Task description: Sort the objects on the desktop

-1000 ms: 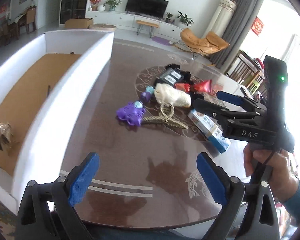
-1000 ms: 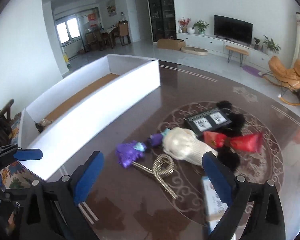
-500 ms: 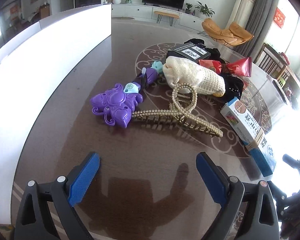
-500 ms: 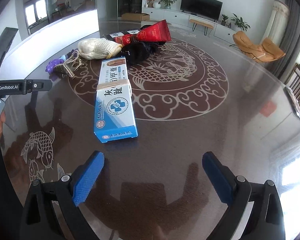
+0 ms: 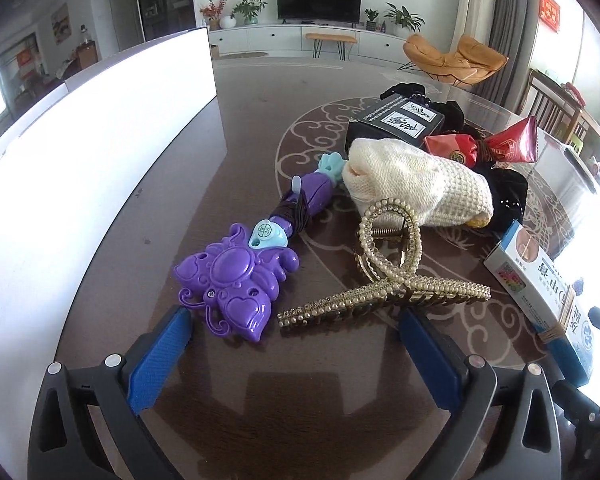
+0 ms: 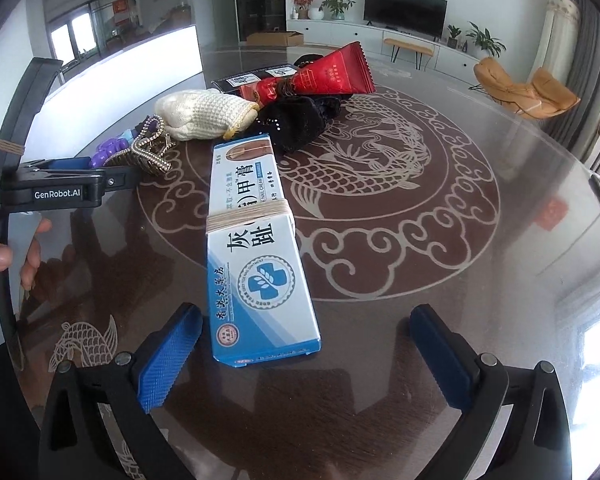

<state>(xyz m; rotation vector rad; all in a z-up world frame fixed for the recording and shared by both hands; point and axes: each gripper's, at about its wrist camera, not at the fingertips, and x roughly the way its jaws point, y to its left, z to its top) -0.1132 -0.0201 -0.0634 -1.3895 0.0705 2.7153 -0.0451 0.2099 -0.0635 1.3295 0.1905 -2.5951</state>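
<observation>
Dark glossy round table (image 6: 440, 240) inlaid with a fish medallion, blue-white ointment box (image 6: 256, 248) laid on it, black cloth (image 6: 300, 120), cream knit pouch (image 5: 416, 184), pearl hair claw (image 5: 388, 272), purple toy (image 5: 236, 280) clustered beyond the box, white tray wall (image 5: 100, 160) set further left.

Bright daylight fills both pictures, and it comes in hard from about three o'clock, where the edge goes plain white. The white box wall (image 5: 100, 152) at nine o'clock glows so much that it has no detail, and the shiny tabletop (image 6: 380, 400) mirrors the room and shows dark shadows under the tongs. Everything looks sharp, but straight lines bend near the round black corners.
</observation>
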